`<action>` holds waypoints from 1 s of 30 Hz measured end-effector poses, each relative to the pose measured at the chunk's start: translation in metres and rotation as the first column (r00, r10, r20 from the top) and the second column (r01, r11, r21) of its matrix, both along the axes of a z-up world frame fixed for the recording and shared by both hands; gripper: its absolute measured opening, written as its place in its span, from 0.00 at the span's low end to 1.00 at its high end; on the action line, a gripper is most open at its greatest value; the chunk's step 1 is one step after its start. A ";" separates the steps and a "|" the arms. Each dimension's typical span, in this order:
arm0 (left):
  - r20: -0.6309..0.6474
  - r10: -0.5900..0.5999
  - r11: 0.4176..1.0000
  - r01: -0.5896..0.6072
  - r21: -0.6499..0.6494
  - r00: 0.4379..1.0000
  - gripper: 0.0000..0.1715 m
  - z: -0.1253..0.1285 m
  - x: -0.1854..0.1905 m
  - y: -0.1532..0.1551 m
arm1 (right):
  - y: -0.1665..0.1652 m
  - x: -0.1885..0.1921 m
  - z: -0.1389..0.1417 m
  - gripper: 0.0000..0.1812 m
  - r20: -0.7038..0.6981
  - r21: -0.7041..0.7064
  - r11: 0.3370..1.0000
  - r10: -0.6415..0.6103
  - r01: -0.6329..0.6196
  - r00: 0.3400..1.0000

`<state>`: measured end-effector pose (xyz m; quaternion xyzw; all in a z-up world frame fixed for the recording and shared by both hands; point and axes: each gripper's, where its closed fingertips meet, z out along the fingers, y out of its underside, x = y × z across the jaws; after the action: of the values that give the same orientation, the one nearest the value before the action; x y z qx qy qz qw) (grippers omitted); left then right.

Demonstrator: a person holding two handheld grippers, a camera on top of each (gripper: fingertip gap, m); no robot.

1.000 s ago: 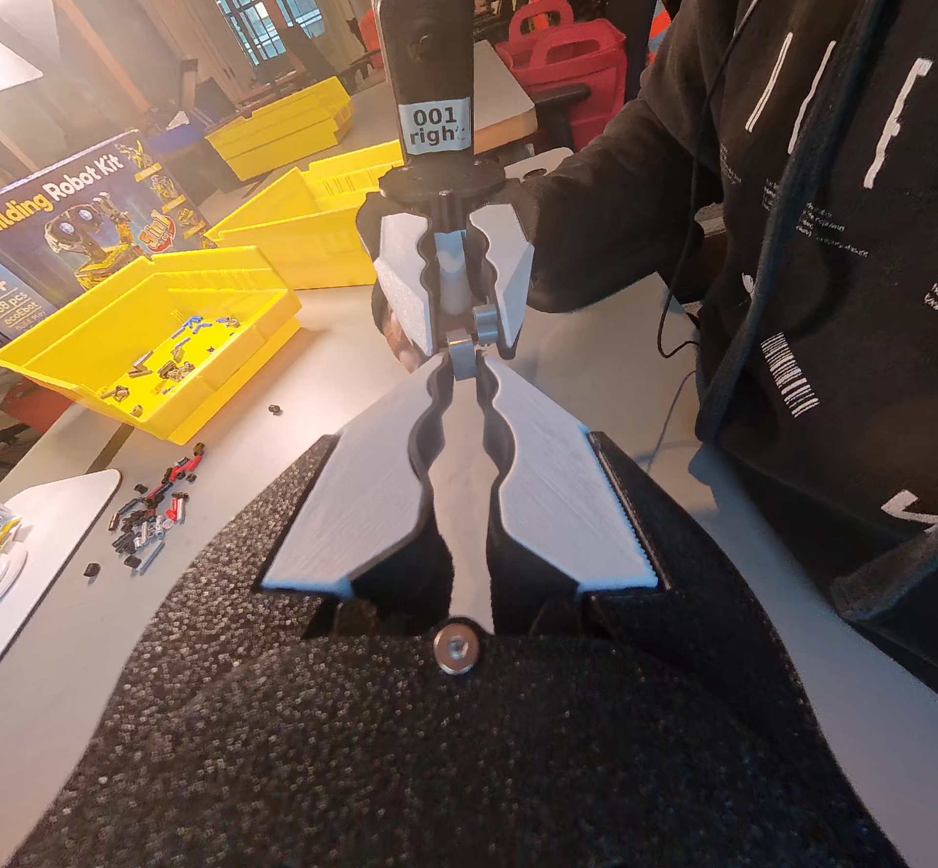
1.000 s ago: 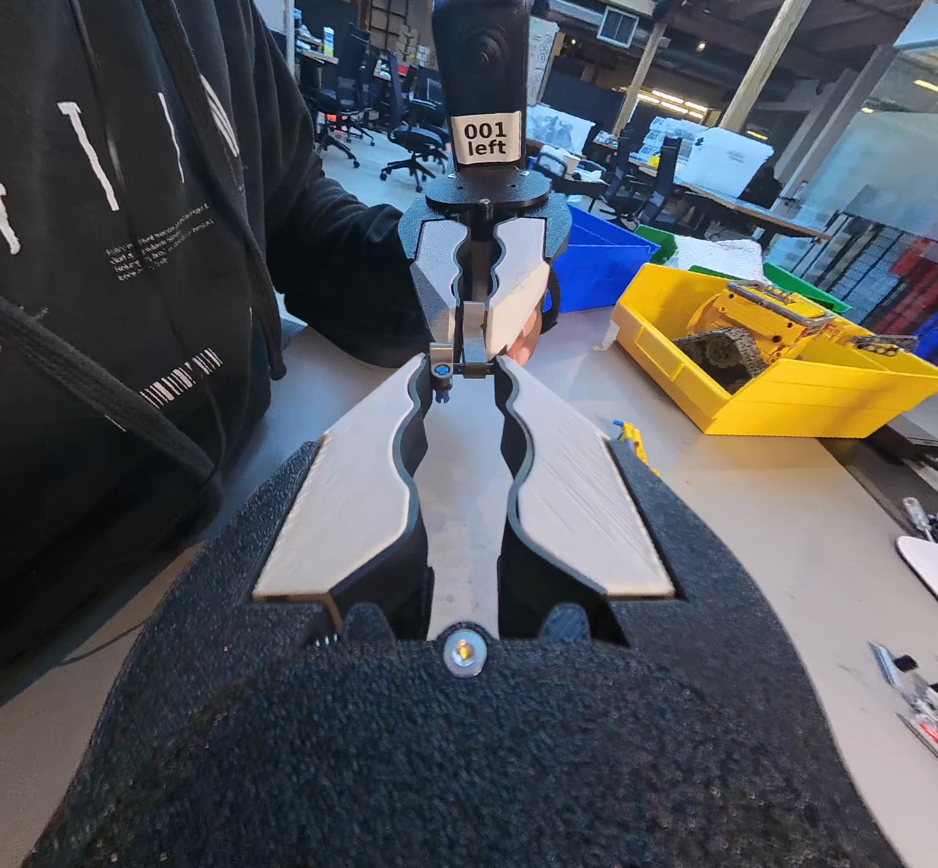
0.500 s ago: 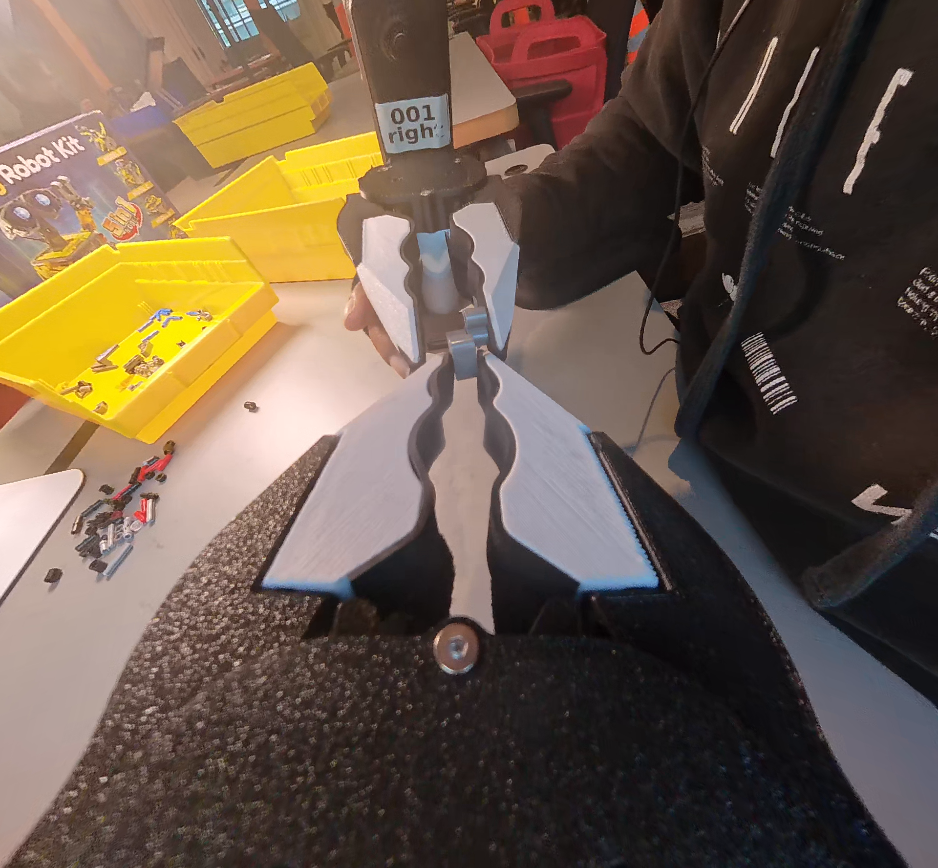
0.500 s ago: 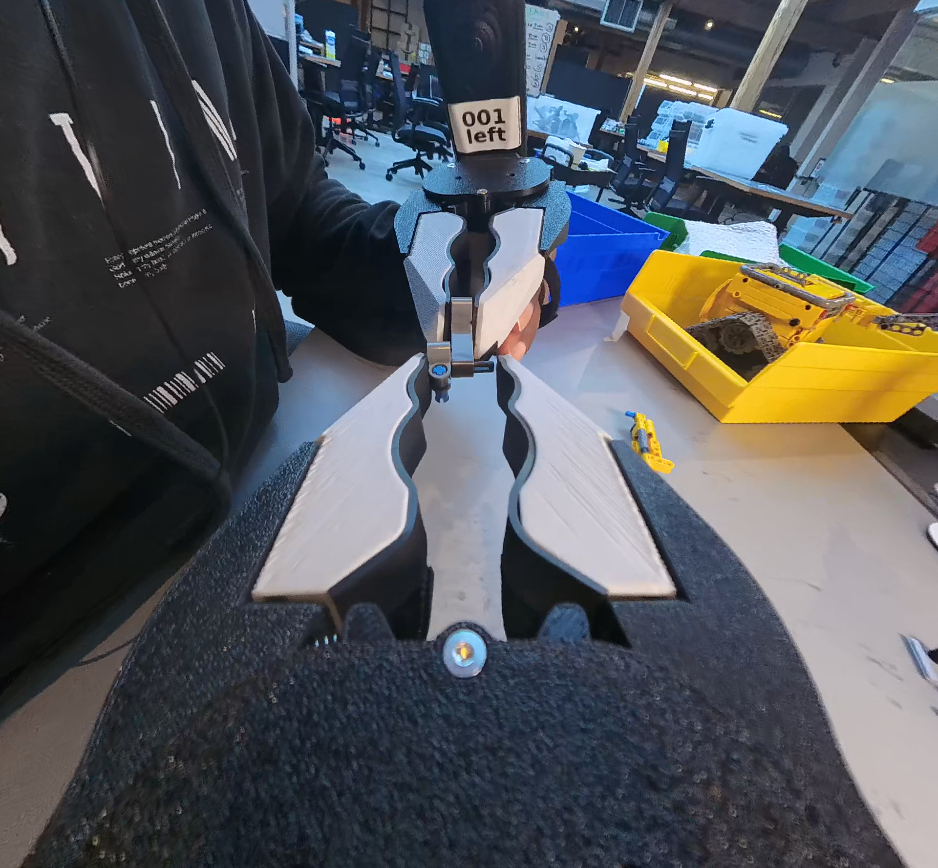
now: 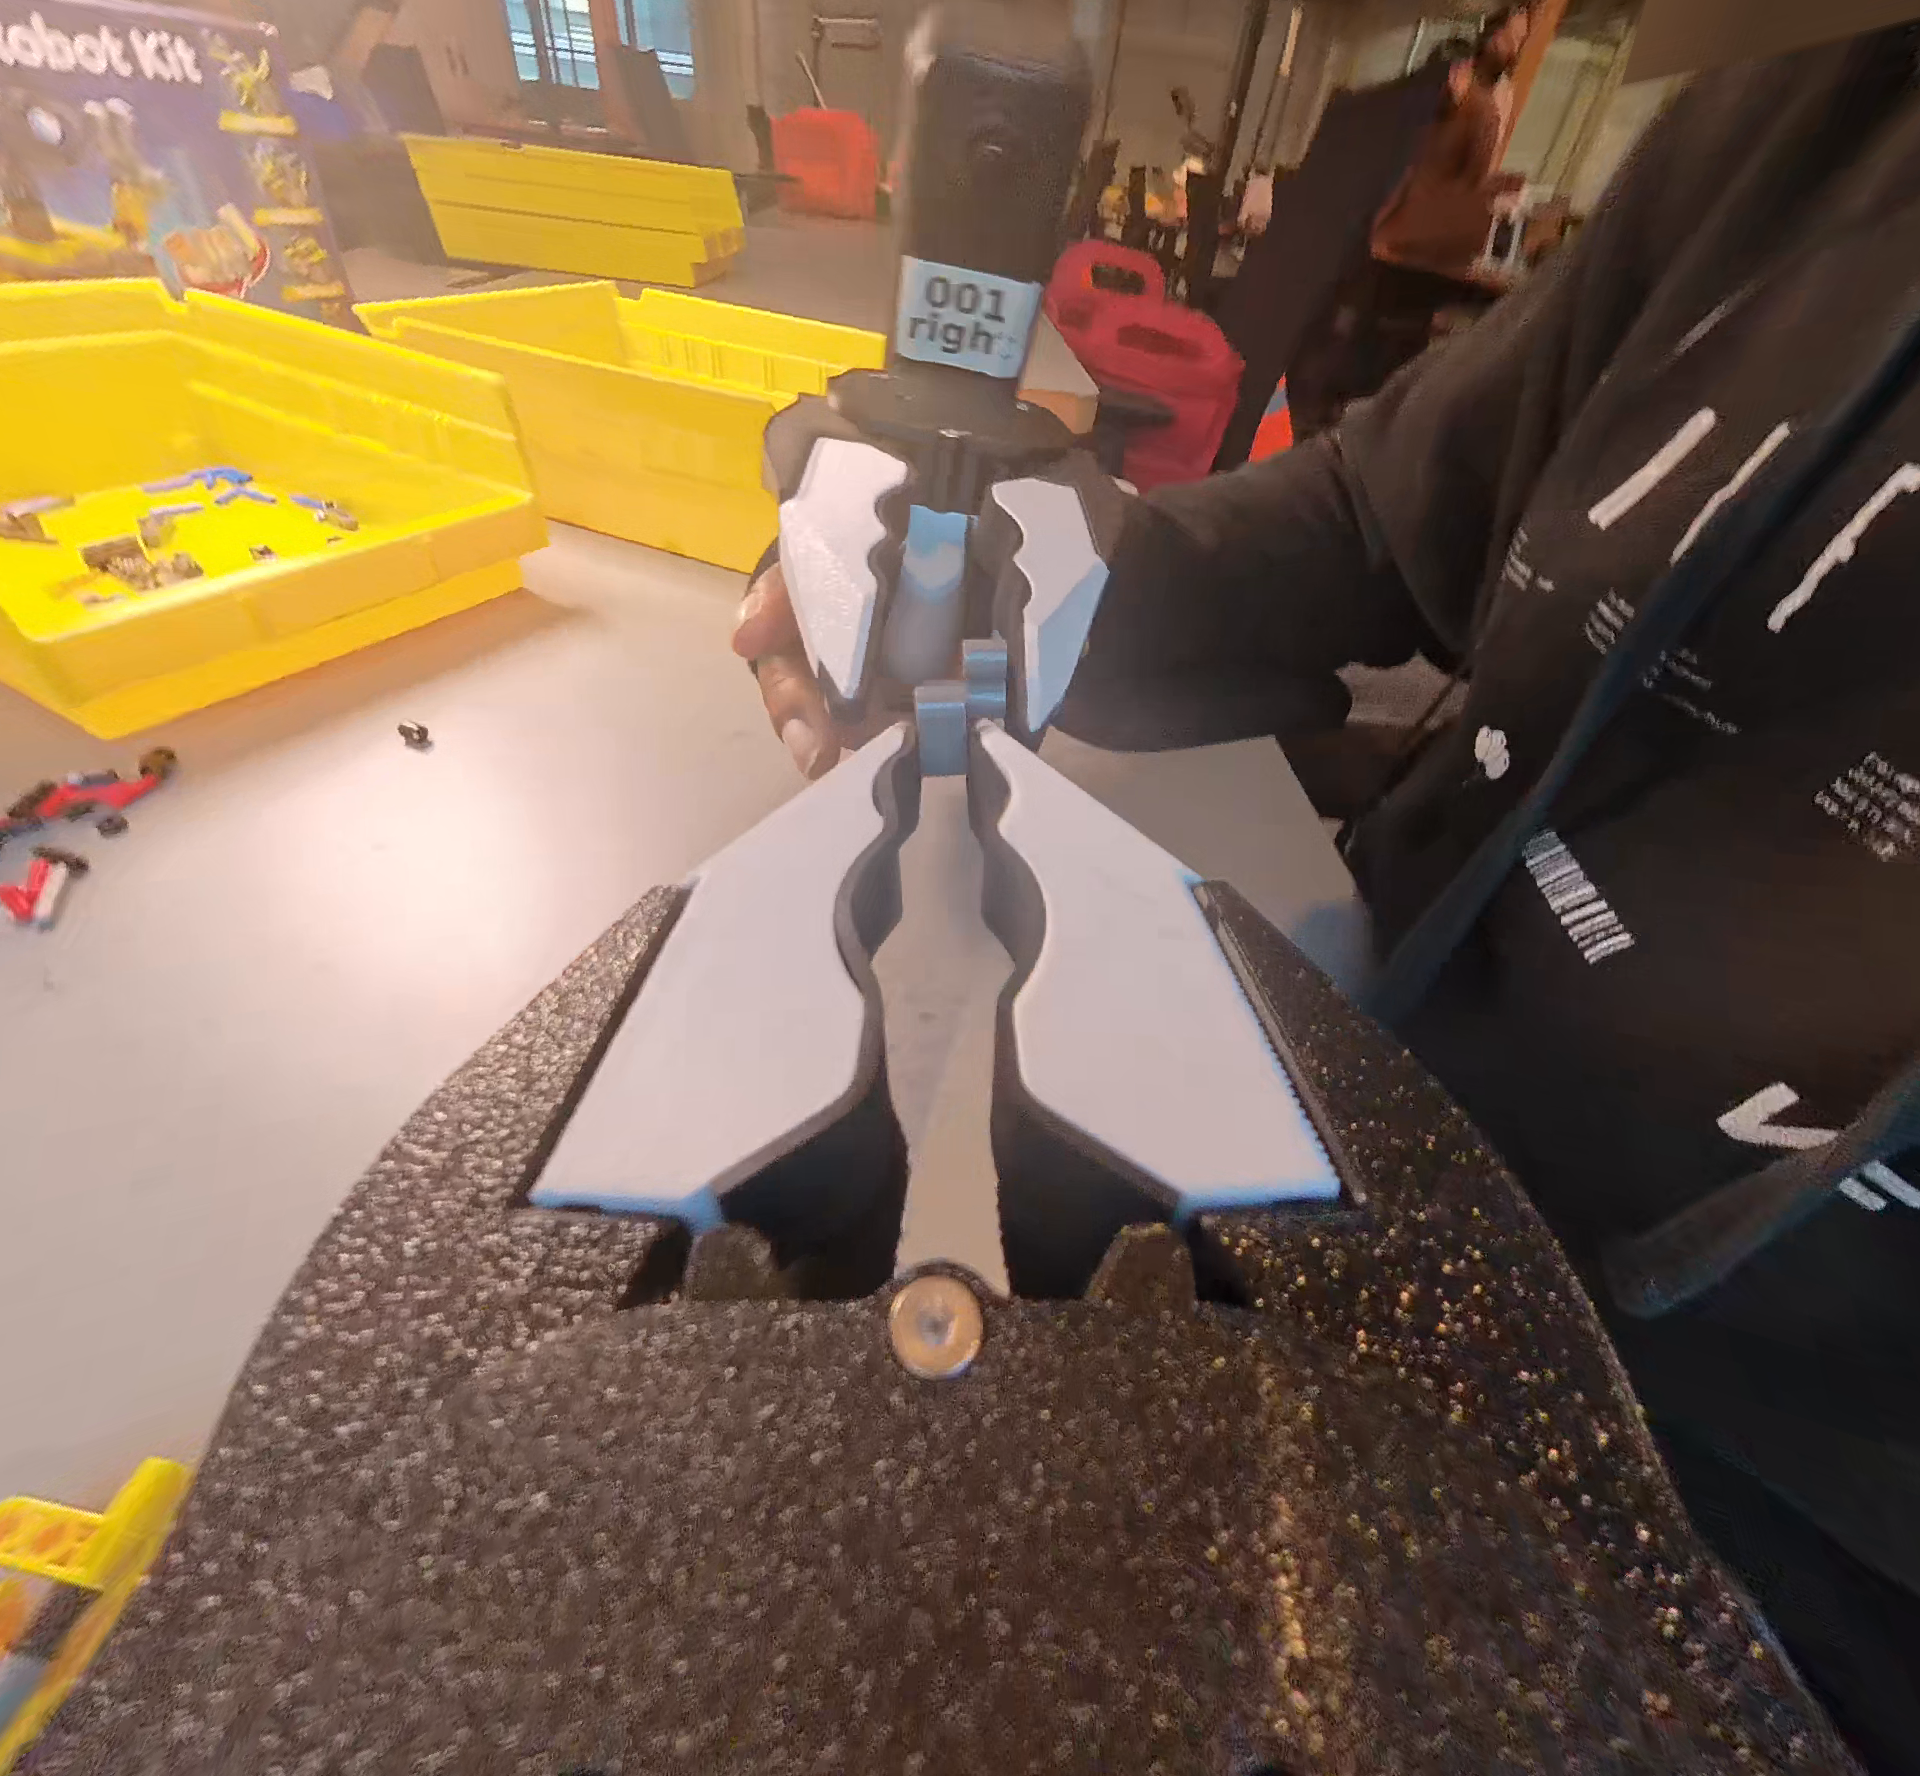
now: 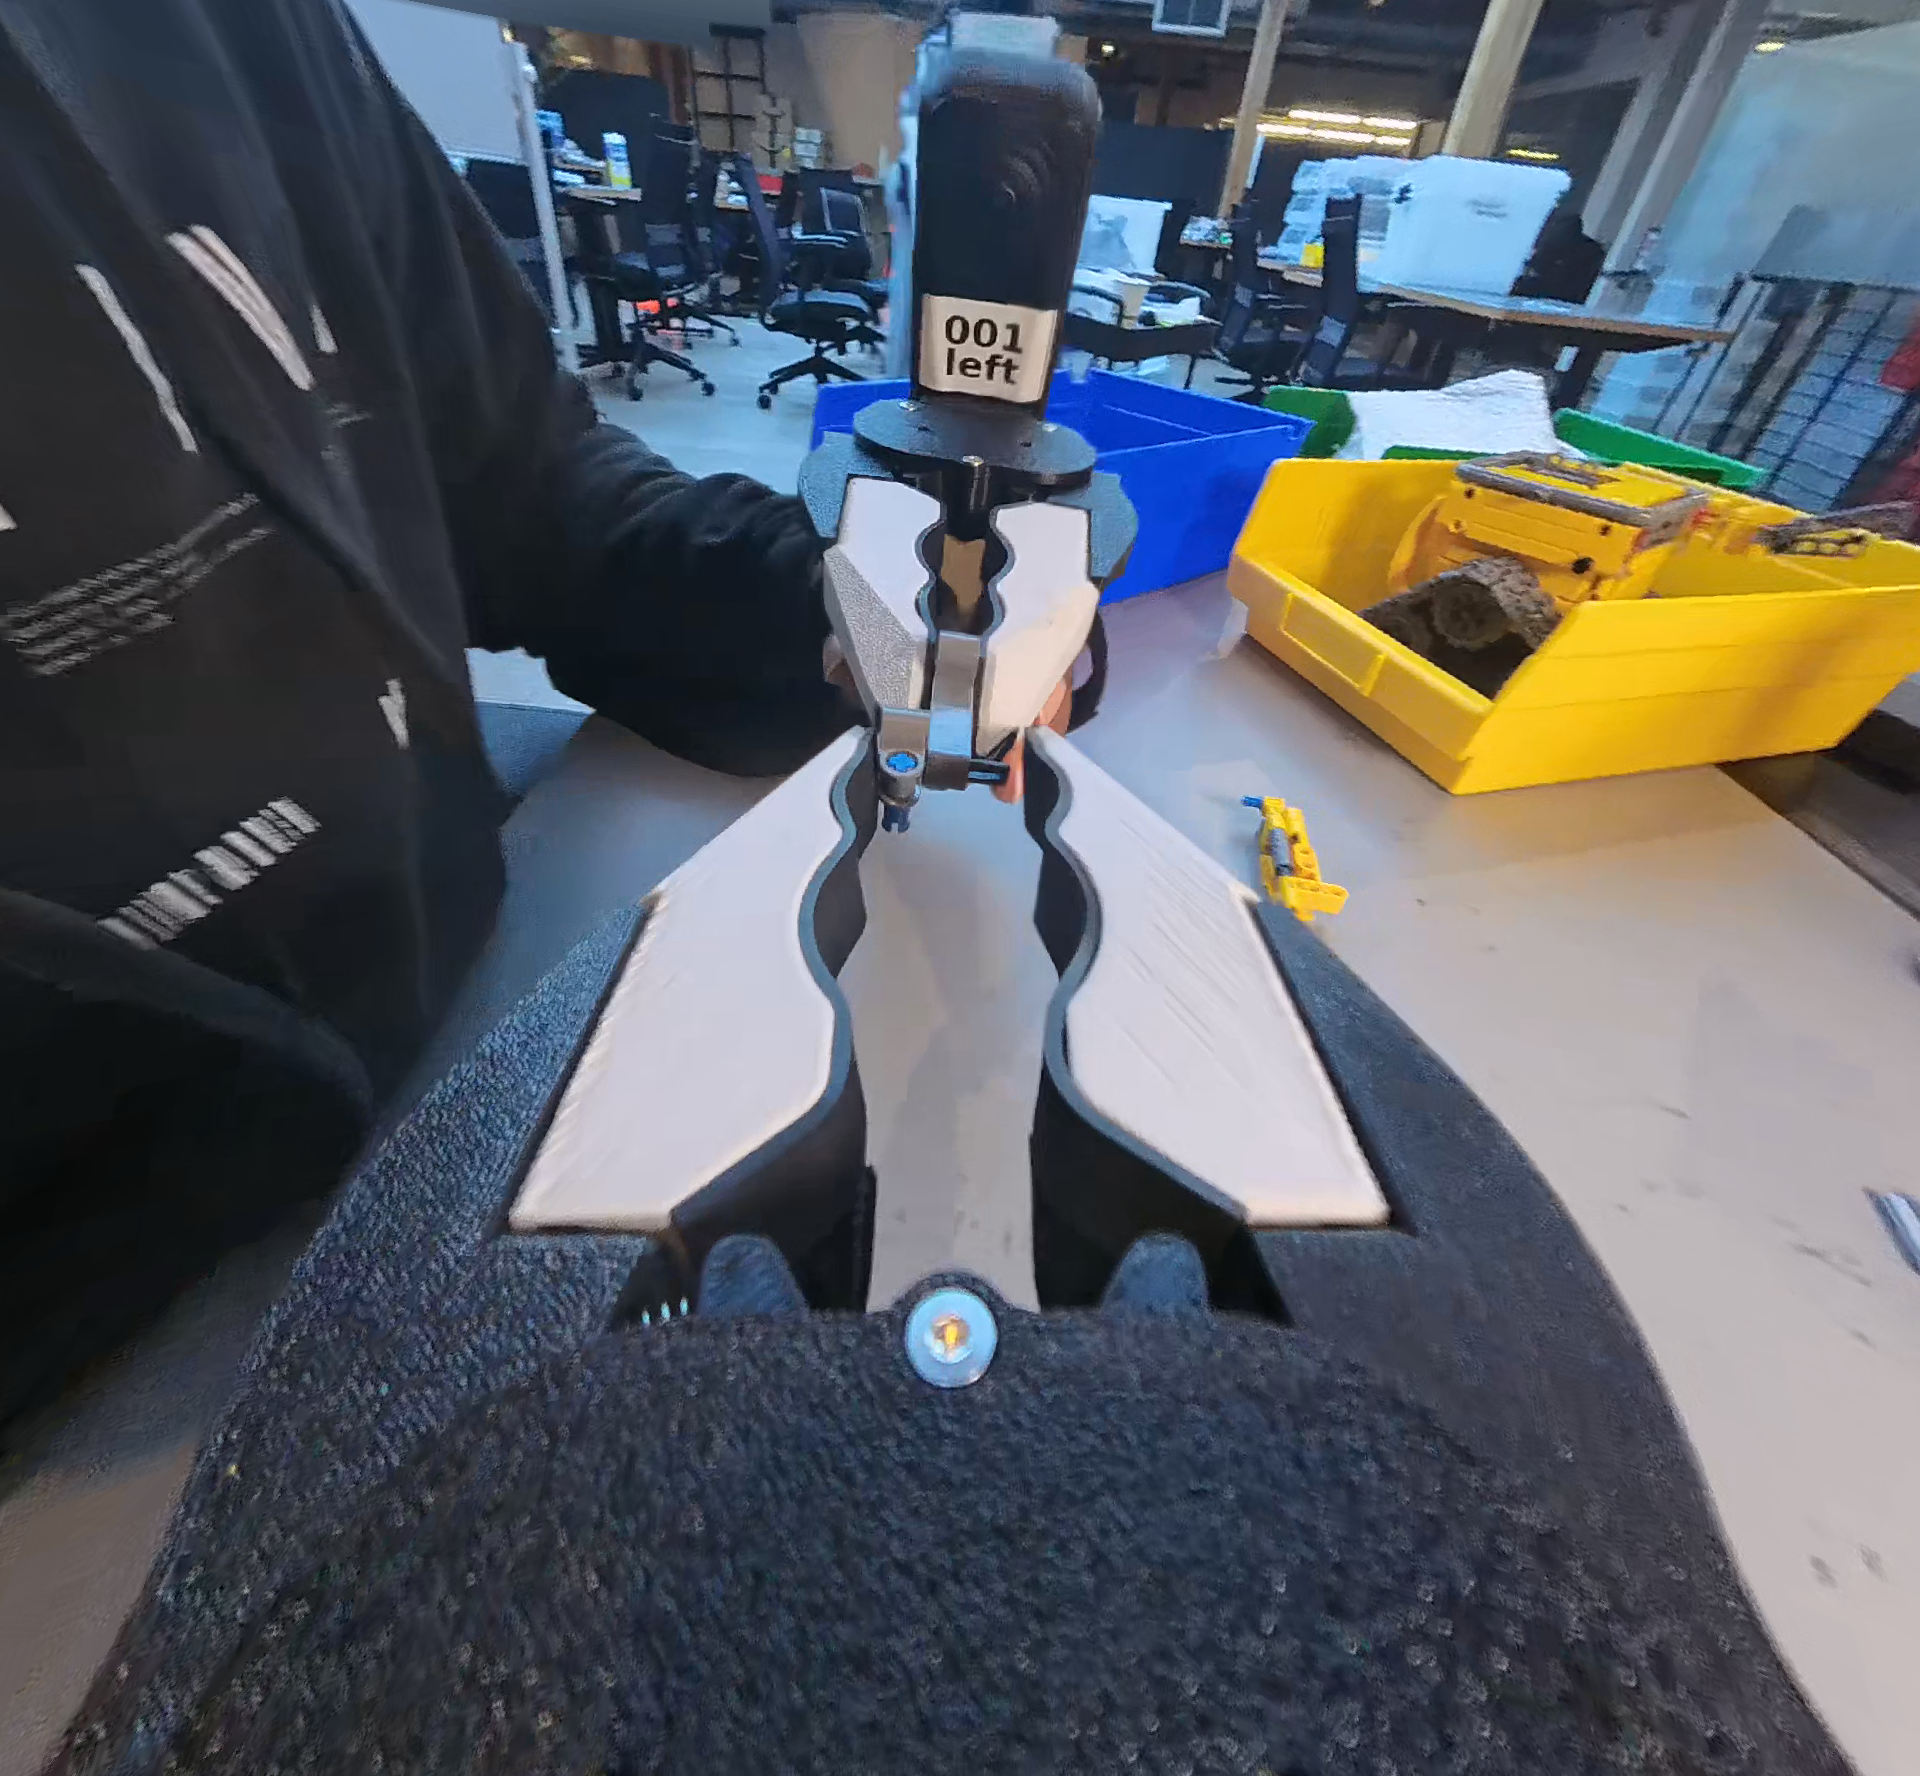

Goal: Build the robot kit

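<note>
My two grippers meet tip to tip above the grey table [image 5: 312,947]. My left gripper [image 5: 943,744] is shut on a small grey building-block assembly [image 5: 948,713]. It shows from the front in the right wrist view [image 6: 951,687], clamped on the assembly's grey beam [image 6: 954,687]. My right gripper [image 6: 943,752] is shut across the same assembly, on a grey connector with a blue pin [image 6: 899,762] and a black pin [image 6: 987,772]. It shows from the front in the left wrist view [image 5: 940,703]. A person's hands hold both grippers.
Yellow bins [image 5: 260,563] [image 5: 644,417] and a printed kit box [image 5: 156,137] stand to the left, with loose small parts [image 5: 73,791] nearby. A yellow bin holding a yellow tracked model [image 6: 1558,708], a blue bin [image 6: 1174,479] and a small yellow part [image 6: 1294,859] lie on the right. The person's black hoodie [image 6: 260,583] is close. Both grippers' tips are close together, under 4 cm apart.
Both grippers have swung together while keeping hold of the grey assembly. The bins have shifted in both views, and the pictures are now slightly blurred.
</note>
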<state>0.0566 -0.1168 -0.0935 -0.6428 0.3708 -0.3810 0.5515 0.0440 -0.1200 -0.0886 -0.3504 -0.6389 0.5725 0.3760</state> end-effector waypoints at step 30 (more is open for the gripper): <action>-0.277 0.137 0.990 -0.134 0.029 0.951 0.18 -0.052 -0.002 0.023 | 0.031 0.013 -0.060 0.09 0.279 0.138 0.990 -0.077 0.039 0.957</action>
<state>0.0544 -0.0940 -0.1454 -0.7112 0.4015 -0.2461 0.5220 0.0574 -0.0885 -0.1481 -0.4220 -0.7117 0.4618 0.3196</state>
